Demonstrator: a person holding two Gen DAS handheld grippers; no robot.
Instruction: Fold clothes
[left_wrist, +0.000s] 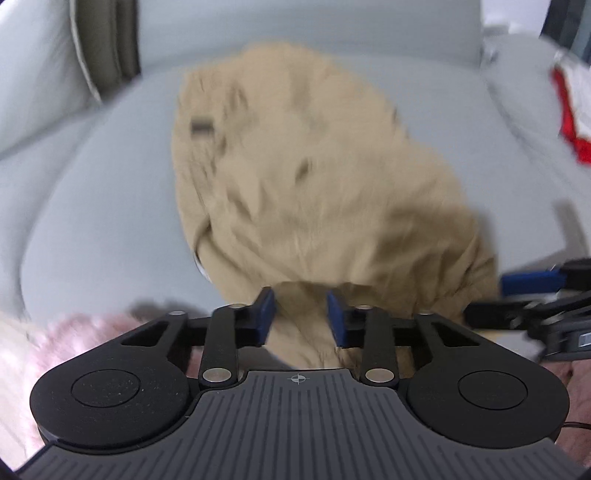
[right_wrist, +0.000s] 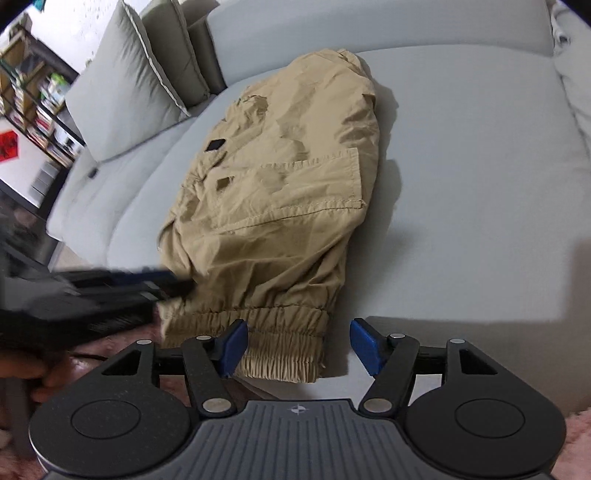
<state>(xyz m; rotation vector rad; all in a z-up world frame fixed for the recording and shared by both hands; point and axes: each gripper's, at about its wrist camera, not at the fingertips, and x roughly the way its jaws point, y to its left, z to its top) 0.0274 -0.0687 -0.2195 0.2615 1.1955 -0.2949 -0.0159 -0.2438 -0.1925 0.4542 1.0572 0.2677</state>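
Tan trousers lie folded over on a grey sofa seat, blurred in the left wrist view. My left gripper has a bunch of their near edge filling the narrow gap between its blue pads, which press on it. In the right wrist view the trousers reach toward me with a gathered elastic cuff at the seat's front edge. My right gripper stands open around that cuff: the left pad touches it, the right pad is well clear. The left gripper shows blurred at the trousers' left edge.
A grey cushion leans at the back left of the sofa. A red and white cloth lies at the far right. A pink rug covers the floor in front. A bookshelf stands far left.
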